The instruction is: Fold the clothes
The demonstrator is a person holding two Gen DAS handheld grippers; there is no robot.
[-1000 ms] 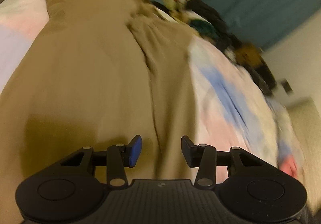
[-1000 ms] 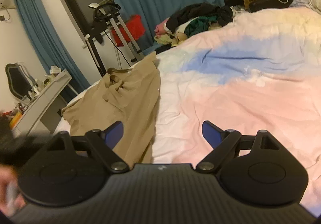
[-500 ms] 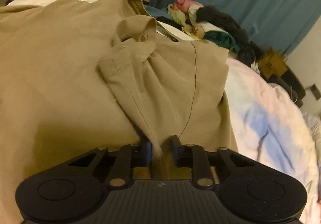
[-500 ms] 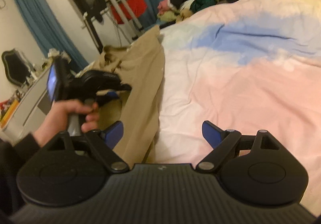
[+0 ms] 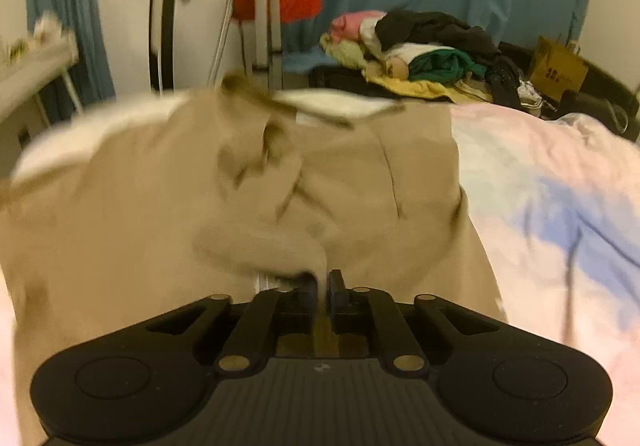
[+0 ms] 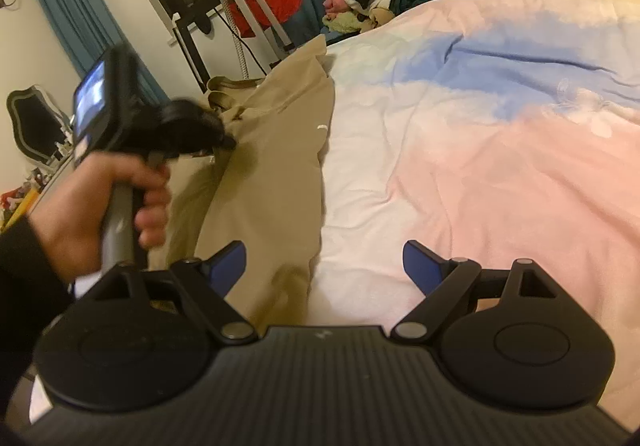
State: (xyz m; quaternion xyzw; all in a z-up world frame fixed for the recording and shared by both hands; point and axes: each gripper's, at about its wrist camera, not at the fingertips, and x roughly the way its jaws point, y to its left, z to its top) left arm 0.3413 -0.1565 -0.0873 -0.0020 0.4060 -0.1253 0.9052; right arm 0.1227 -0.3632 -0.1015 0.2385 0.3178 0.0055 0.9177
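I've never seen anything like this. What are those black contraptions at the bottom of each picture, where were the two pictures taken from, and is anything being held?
No robot here: a person holds a hand-operated pincer in each hand, and each pincer carries a wide-angle camera looking out along its two fingers. So the black shape at the bottom of each picture is the tool itself.

One picture comes from the left gripper. Its jaws are nearly together with a fold of the tan garment between them, and they are just starting to open.

The other comes from the right gripper, whose blue-padded jaws stand wide apart, holding nothing. In it you also see the person's left hand gripping the other tool.

The garment lies on a bed with a pink, white and blue duvet. A pile of other clothes sits beyond.
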